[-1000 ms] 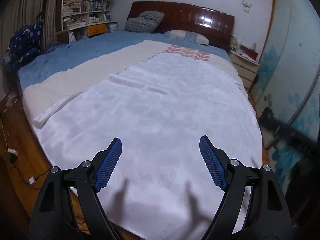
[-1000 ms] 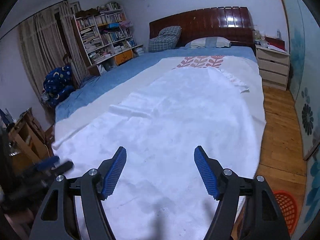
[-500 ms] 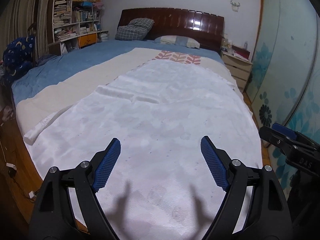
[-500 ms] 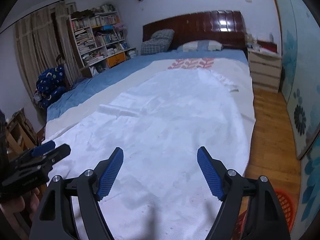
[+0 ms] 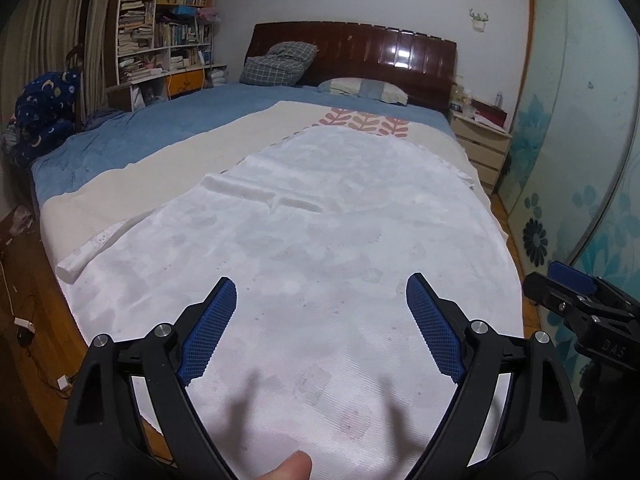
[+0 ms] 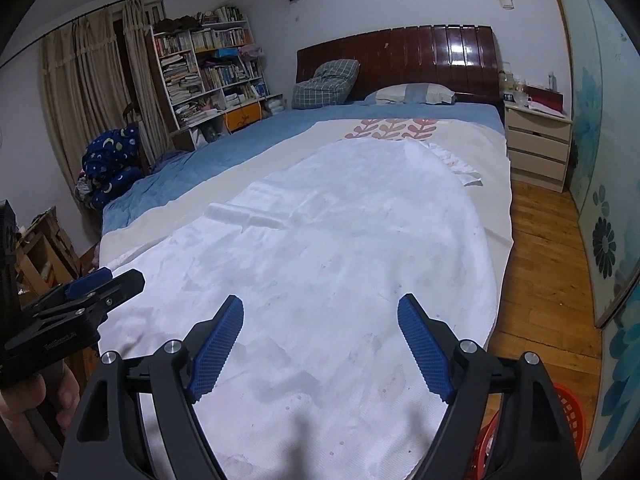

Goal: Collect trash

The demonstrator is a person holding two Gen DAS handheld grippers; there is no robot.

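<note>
A bed under a wide white sheet (image 5: 320, 220) fills both views, and I can pick out no clear piece of trash on it. My left gripper (image 5: 320, 280) hangs open over the sheet's near end with nothing between its blue pads. My right gripper (image 6: 321, 298) is open as well, empty, over the same end further right. Each gripper shows at the edge of the other's view: the right gripper (image 5: 576, 296) and the left gripper (image 6: 100, 284). A red plastic basket (image 6: 568, 412) stands on the floor by the bed's near right corner. Some ragged white bits (image 6: 468, 172) lie at the sheet's far right edge.
A nightstand (image 6: 536, 148) stands right of the headboard, with wooden floor (image 6: 540, 280) and a flowered sliding door (image 6: 604, 240) along the bed's right side. A bookshelf (image 5: 160, 40), curtains and a dark blue bundle (image 5: 44, 112) are on the left. Cables (image 5: 24, 326) lie on the left floor.
Both pairs of jaws stand a little wider. The left view has swung so the right gripper, a blur a second ago, shows sharply at its right edge. Nothing was picked up.
</note>
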